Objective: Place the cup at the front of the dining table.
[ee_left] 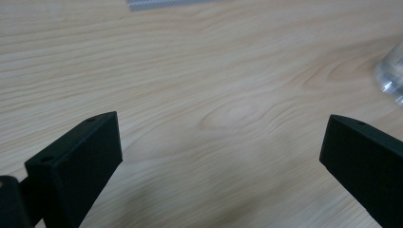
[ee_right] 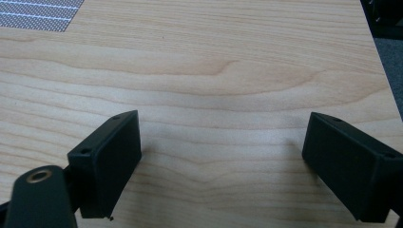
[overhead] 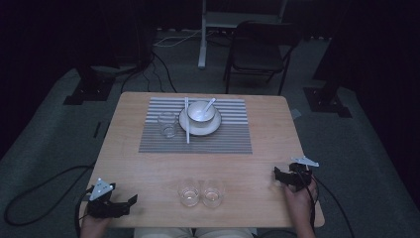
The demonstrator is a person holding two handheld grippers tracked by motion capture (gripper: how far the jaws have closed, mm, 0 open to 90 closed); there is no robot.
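Left gripper (overhead: 130,201) and right gripper (overhead: 276,174) rest low at the near table (overhead: 129,148) edge, jaws spread wide, nothing held. Two small glasses (overhead: 201,193) stand touching between them, upright. Beyond: placemat (overhead: 233,141), third glass (overhead: 168,124), bowl (overhead: 200,111) on plate (overhead: 214,128). Risk: gripping one glass likely nudges its neighbour over.

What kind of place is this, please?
Probably a recording studio or lab, not a home: dark curtains surround a lone wooden table, cables trail over grey carpet, and a folding chair stands behind.
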